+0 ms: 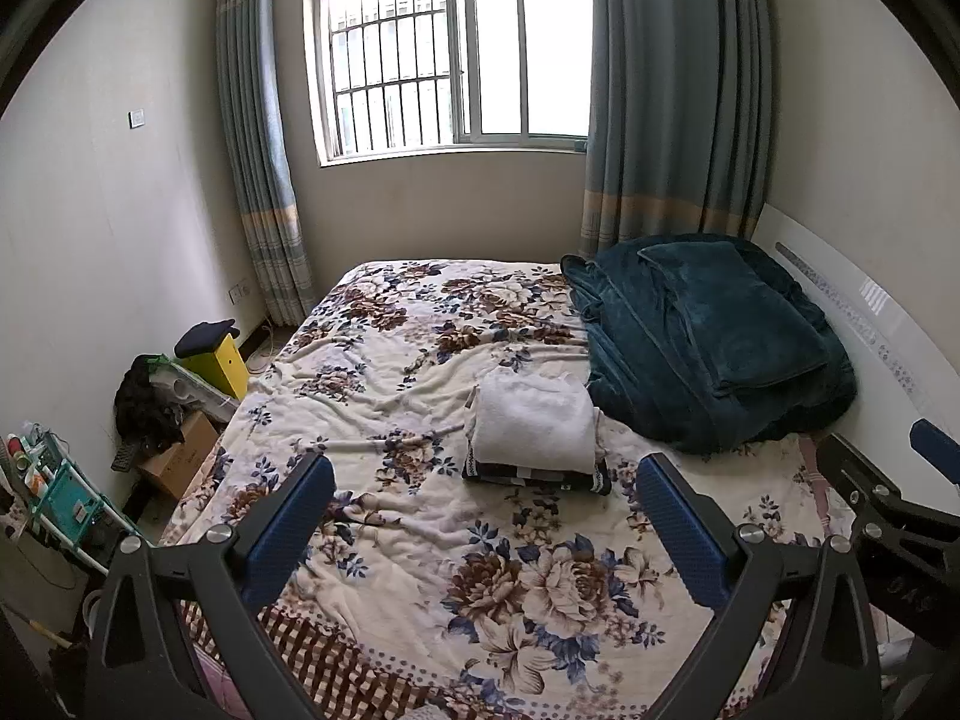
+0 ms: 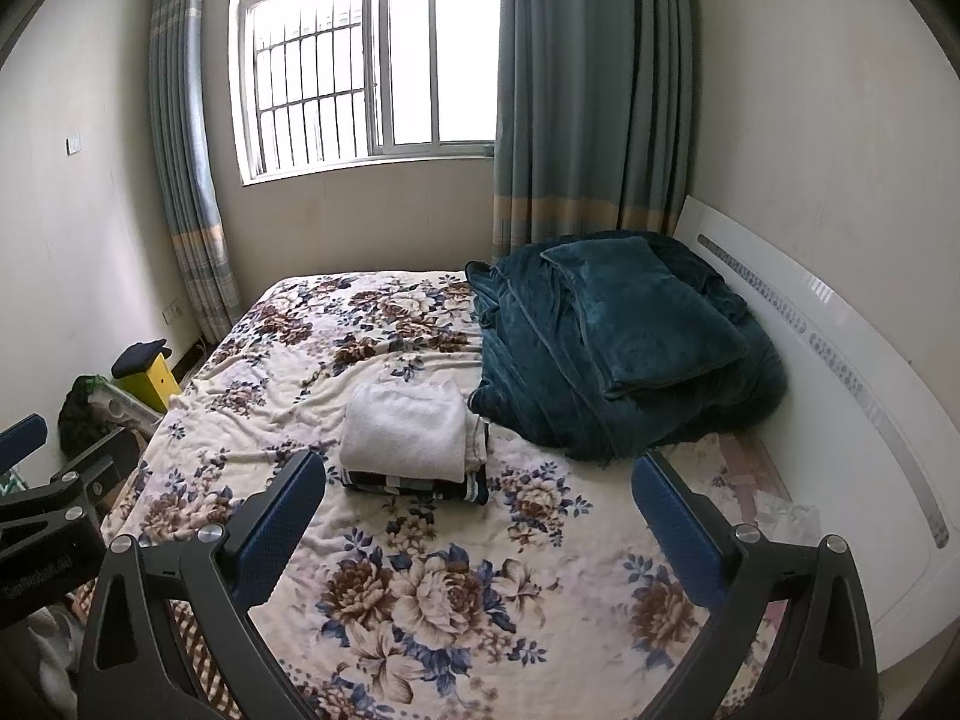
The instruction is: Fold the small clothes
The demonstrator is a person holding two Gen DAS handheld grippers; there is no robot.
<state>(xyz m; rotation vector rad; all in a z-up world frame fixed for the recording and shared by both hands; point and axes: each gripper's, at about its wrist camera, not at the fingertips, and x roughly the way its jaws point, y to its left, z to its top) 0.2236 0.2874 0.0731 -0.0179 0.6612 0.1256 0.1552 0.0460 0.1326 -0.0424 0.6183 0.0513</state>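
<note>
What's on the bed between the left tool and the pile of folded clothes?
Nothing but bare flowery blanket. The left wrist view shows the open left tool held short of the pile, with only rumpled cover between.

Left gripper (image 1: 486, 480): jaws wide apart, empty, above floral bedspread (image 1: 372, 516).
Folded clothes stack (image 1: 534, 438): white garment on top, beside teal blanket (image 1: 714, 336).

I'm looking into a home bedroom: a bed (image 1: 420, 540) under a floral blanket, a barred window (image 1: 450, 54), long blue curtains (image 1: 672, 108) and a white headboard (image 2: 840, 360).
</note>
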